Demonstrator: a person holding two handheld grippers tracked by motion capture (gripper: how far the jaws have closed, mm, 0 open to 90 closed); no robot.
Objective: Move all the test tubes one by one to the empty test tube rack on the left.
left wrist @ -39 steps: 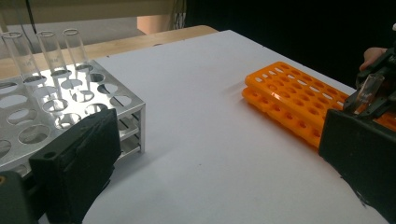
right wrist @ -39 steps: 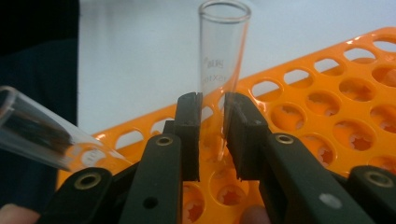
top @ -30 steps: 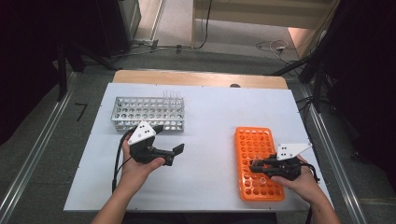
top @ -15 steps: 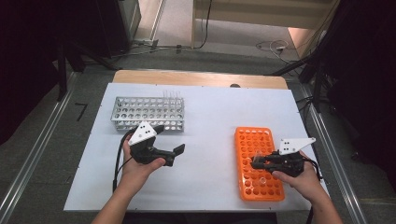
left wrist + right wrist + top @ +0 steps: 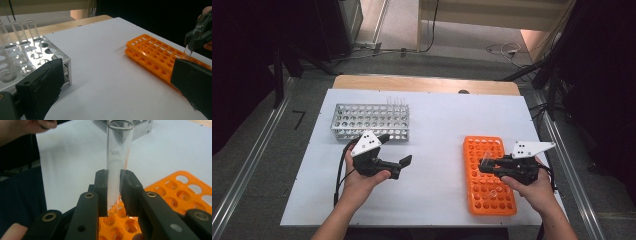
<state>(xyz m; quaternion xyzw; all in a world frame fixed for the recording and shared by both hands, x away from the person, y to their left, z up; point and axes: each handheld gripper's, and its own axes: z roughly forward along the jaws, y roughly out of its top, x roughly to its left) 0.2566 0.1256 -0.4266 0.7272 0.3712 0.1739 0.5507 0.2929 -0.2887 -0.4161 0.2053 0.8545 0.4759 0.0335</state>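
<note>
R gripper (image 5: 113, 192) is clamped on a glass test tube (image 5: 117, 157). Since a sec ago it has lifted the tube up out of the orange rack (image 5: 489, 175), lower right of the high view; tube now hangs just above the holes, tip clear. So pickup looks done; next prob. carry to the metal rack (image 5: 369, 120), upper left, where 3 tubes stand. L gripper (image 5: 399, 165) idle at centre-left, jaws apart, empty.

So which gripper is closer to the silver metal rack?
Left. The left gripper sits just in front of the metal rack; the right gripper is across the table over the orange rack.
</note>
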